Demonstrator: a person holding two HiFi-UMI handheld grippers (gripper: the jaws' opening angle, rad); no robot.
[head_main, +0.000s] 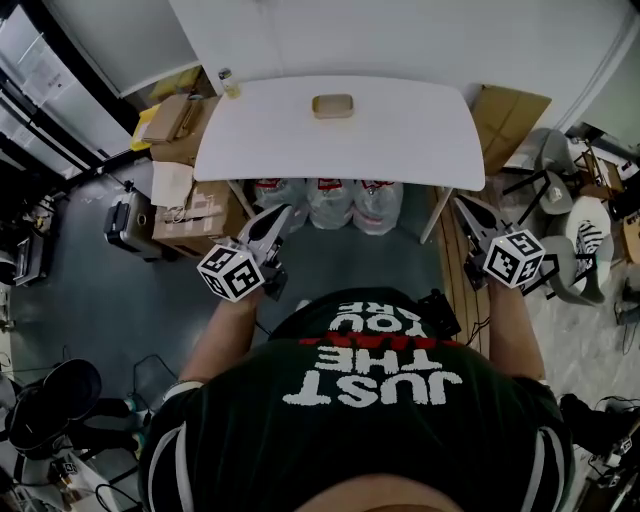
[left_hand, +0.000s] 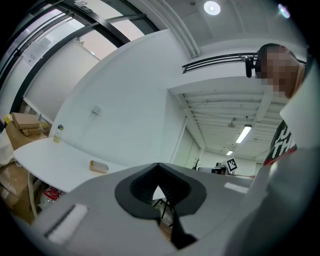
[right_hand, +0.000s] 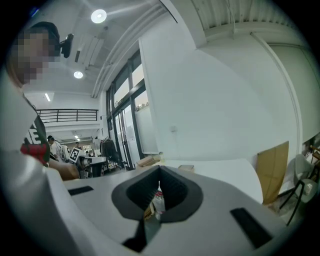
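The left gripper (head_main: 278, 214) and right gripper (head_main: 463, 204) both have their tongs pinched together on nothing, held up short of a white table (head_main: 400, 140). Nearest them, three plastic bags (head_main: 330, 203) with red print stand under its near edge. A tan box (head_main: 333, 105) lies on the far side of the tabletop. The person's black shirt (head_main: 370, 430) reads "JUST THE".

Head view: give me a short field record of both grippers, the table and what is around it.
left gripper: jaws together, nothing between them; held low, short of the table's near edge
right gripper: jaws together, empty; low by the near right corner
table: white, against the wall
on table: tan block far middle; small bottle far left corner
under table: plastic bags
left of table: cardboard boxes
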